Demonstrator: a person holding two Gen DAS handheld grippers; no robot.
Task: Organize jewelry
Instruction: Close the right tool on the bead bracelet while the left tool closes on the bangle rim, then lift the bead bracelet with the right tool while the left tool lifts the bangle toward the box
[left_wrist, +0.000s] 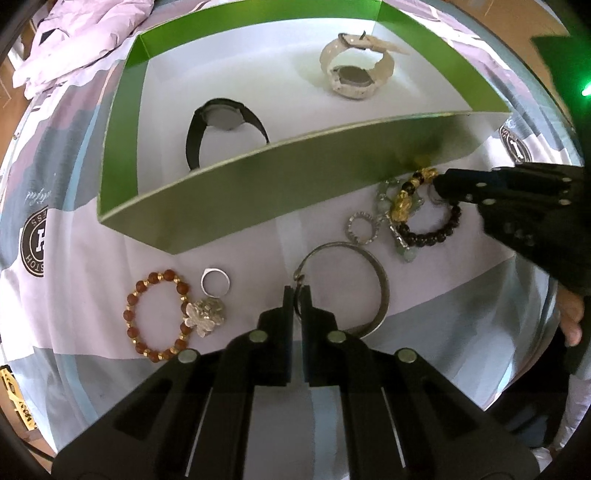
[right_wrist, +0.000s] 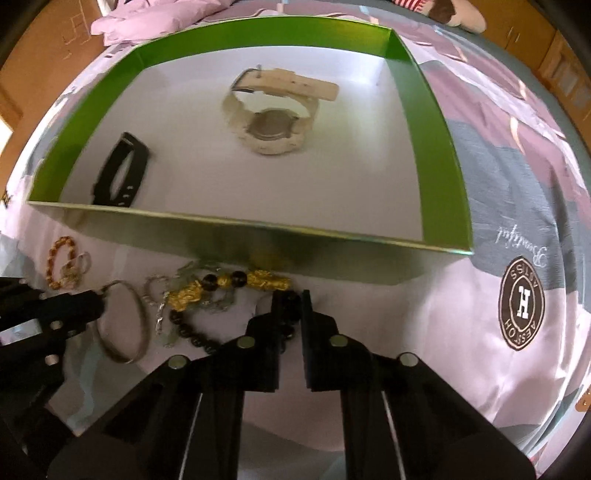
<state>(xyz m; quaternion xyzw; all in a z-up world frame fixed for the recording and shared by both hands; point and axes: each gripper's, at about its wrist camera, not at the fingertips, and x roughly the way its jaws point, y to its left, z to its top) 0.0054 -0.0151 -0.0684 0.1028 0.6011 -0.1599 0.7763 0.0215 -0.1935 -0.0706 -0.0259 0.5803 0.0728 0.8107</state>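
Two watches, black watch (left_wrist: 225, 125) and cream watch (left_wrist: 354, 74), already in green box (left_wrist: 258, 192). Left gripper (left_wrist: 297, 295) pinches silver bangle (left_wrist: 369, 266); right gripper (right_wrist: 291, 306) nips black bead bracelet (right_wrist: 195, 336). Brown bead bracelet (left_wrist: 155, 314), rings still on bedsheet.

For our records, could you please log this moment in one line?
left gripper: shut on silver metal bangle | right gripper: shut on black beaded bracelet

My two wrist cameras look forward and down along their tongs, close above the bed (left_wrist: 258, 236). Both views share the green box (left_wrist: 236, 192) and the jewelry in front.
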